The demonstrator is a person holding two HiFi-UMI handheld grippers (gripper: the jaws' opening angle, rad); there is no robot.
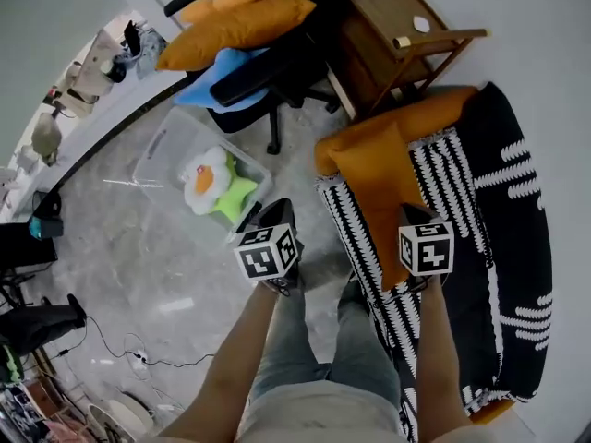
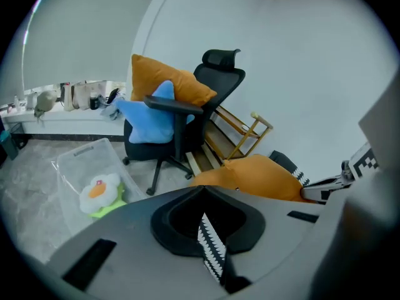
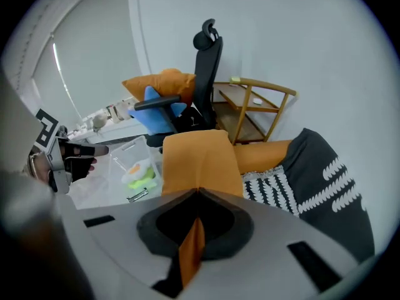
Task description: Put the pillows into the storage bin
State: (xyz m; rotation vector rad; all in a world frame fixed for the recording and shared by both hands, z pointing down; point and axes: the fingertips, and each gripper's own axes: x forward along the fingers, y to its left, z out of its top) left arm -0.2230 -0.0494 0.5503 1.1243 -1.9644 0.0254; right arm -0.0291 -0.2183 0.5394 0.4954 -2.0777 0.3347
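**Both claws clamped on cloth, bin to the left**

My left gripper [image 2: 203, 191] has its jaws shut on a strip of the black-and-white striped pillow [image 1: 452, 183]. My right gripper [image 3: 199, 192] is pinched on the near edge of the orange pillow [image 3: 197, 161], which lies across the striped pillow's left part. The black cushion [image 1: 512, 201] with white marks sits under and right of both.

The clear storage bin [image 1: 171, 146] stands on the floor left of the left gripper, with a flower pillow [image 1: 208, 181] in its near right corner. Beyond the bin is the office chair [image 1: 277, 72], carrying a second orange pillow [image 1: 240, 26] and a blue star pillow [image 1: 208, 86]. A wooden rack [image 1: 397, 26] stands right of the chair.

Both forearms reach forward, roughly parallel, with my legs between them.
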